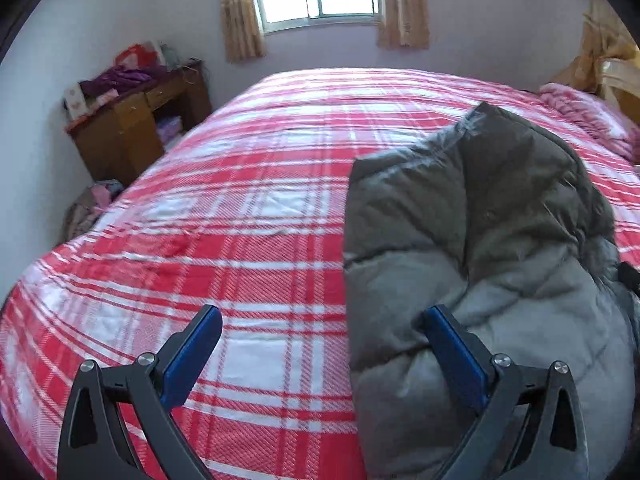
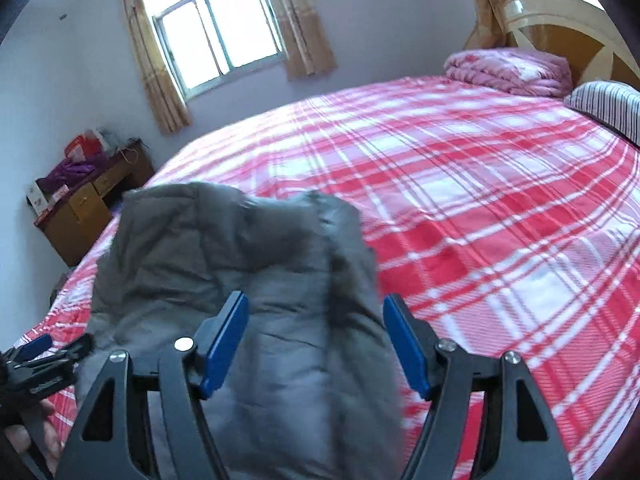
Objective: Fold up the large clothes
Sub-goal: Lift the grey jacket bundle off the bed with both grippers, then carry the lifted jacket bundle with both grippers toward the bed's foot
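— So, where is the jacket [image 1: 480, 248] sitting?

— It is lying bunched on the bed [image 1: 240, 240], near the front edge, its grey quilted bulk mounding up toward the middle. Folding is looking barely begun, to my eye.

— What are the grippers doing?

— Both are hanging spread wide and holding nothing. The left gripper [image 1: 322, 326] is hovering over the plaid cover with its right finger [image 1: 452, 354] showing against the jacket's left side; whether it is touching, I cannot tell. The right gripper [image 2: 316, 328] is hovering over the mound, straddling it.

— And next?

— I am guessing each needs to pinch an edge or shoulder and spread the jacket flat first. Puffy fabric is likely slipping, so a deep bite is helping.

— Anything else around?

— A folded pink quilt [image 2: 508, 70] is sitting at the headboard [image 2: 568, 28] end, and a desk [image 1: 132, 128] is standing beyond the bed's far left corner.
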`<state>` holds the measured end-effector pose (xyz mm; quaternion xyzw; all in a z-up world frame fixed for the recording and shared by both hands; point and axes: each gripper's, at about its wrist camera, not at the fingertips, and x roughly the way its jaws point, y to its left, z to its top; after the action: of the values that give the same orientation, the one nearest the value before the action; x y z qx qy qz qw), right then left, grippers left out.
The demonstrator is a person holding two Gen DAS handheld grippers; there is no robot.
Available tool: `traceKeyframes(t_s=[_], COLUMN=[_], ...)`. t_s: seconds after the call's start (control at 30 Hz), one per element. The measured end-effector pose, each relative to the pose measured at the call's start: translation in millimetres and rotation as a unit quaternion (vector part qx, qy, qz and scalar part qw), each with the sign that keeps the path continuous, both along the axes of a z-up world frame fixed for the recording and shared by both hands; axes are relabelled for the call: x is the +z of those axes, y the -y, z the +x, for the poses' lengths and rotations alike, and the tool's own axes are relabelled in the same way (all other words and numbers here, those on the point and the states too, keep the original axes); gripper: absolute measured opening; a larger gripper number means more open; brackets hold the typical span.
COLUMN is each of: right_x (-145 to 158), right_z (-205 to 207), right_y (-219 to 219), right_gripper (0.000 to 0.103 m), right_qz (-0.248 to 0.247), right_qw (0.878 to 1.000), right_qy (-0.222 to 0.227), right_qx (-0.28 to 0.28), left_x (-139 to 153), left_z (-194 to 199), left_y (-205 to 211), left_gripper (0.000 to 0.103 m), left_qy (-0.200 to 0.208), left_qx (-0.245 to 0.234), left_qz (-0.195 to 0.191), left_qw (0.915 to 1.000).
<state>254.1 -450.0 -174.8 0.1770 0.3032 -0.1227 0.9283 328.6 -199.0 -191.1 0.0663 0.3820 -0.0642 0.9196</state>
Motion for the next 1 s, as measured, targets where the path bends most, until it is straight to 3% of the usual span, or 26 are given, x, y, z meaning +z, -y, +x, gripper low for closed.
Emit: traceKeyframes(t_s=[0.23,0.33,0.47,0.6,0.8,0.9,1.0], right_x=[-28,-32,-35,-36,-37,-35,-38], right_z=[10,7,-1,-2,4,5,7], right_y=[12,15,12,10,5,2,1], right_gripper=[0.077,0.077,0.076,0.066,0.07,0.06,0.062], right_qz=[0.064,0.09,0.097,0.103,0.101,0.097,0.103], right_qw=[0.996,0.993,0.992,0.99,0.99,0.989,0.988], right_qy=[-0.05,-0.045,-0.028,-0.022,-0.031,-0.031,-0.032], right_qx=[0.046,0.062,0.08,0.094,0.096,0.105,0.11], left_x=[-18,-20,-25,-24,-25,-26,-28], left_z=[10,9,3,1,3,4,9], left_y=[13,11,14,16,24,25,26], left_gripper=[0.102,0.102,0.102,0.102,0.102,0.102,0.102], left_qy=[-0.03,-0.036,-0.029,-0.022,-0.018,-0.014,-0.018], left_qx=[-0.026,-0.029,-0.032,-0.035,-0.041,-0.045,-0.046], left_qz=[-0.026,-0.04,-0.054,-0.047,-0.035,-0.033,-0.037], left_qw=[0.9989,0.9982,0.9976,0.998,0.9984,0.9984,0.9981])
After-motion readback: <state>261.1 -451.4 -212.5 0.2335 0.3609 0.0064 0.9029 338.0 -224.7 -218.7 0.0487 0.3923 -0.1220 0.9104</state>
